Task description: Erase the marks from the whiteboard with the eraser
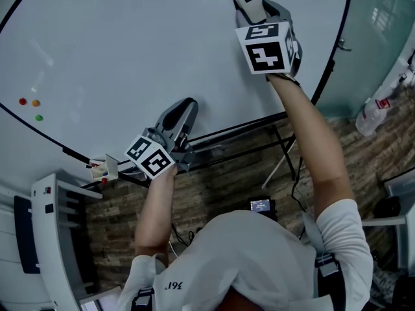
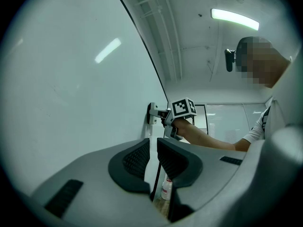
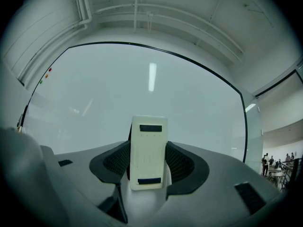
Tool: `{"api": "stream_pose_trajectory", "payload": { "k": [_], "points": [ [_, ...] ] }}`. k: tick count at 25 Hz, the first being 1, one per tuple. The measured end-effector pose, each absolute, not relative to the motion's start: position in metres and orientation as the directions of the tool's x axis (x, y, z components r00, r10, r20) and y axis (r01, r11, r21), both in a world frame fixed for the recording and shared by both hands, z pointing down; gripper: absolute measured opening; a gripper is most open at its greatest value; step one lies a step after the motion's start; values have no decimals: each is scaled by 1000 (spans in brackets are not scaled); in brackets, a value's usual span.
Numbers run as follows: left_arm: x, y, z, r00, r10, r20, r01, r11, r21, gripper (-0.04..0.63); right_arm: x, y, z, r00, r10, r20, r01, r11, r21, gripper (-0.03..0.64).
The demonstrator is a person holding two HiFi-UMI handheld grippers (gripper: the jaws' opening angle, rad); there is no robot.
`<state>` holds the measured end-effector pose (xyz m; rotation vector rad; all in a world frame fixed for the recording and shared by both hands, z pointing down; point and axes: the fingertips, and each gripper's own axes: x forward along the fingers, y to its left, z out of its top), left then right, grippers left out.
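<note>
The whiteboard [image 1: 130, 44] fills the upper head view, and I see no pen marks on it. A cream-white eraser [image 1: 248, 0] is pressed flat against the board near its upper right, with my right gripper [image 1: 257, 10] shut on it. In the right gripper view the eraser [image 3: 147, 150] stands upright between the two dark pads of that gripper [image 3: 148, 161]. My left gripper [image 1: 183, 112] is lower, close to the board's bottom edge, and holds nothing. Its jaws [image 2: 152, 157] are together with only a thin slit. From there the eraser [image 2: 151, 113] shows touching the board.
Red, orange and green magnets [image 1: 31, 105] sit at the board's left. A small holder with markers [image 1: 102, 168] hangs at the bottom frame. The board's black stand [image 1: 285, 154] rests on a wood floor. A plastic bottle [image 1: 369, 115] and a glass door [image 1: 382, 24] are to the right.
</note>
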<state>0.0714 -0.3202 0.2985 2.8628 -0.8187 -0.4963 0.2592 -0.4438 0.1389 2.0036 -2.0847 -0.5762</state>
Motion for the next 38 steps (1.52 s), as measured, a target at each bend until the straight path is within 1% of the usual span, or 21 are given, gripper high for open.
{"api": "stream_pose_trajectory", "payload": {
  "k": [5, 12, 16, 22, 26, 38],
  "points": [
    [58, -317, 300, 791, -545, -278, -505, -838, 207, 41, 270, -444, 144, -39, -992, -121, -922, -11, 386, 250],
    [31, -310, 299, 779, -560, -283, -518, -828, 212, 41, 286, -446, 145, 31, -994, -107, -923, -70, 379, 250],
    [12, -305, 299, 768, -571, -290, -530, -821, 213, 41, 296, -440, 146, 78, -992, -103, -933, -109, 343, 250],
    [-27, -300, 292, 746, -594, -302, -554, -805, 215, 41, 280, -423, 138, 90, -988, -123, -942, -125, 313, 250],
    [-48, -295, 281, 733, -602, -316, -568, -798, 202, 41, 247, -417, 135, 40, -990, -136, -939, -84, 332, 250],
    [-154, -276, 265, 676, -654, -340, -632, -751, 190, 41, 71, -403, 124, -147, -979, -143, -927, 85, 365, 250]
  ]
}}
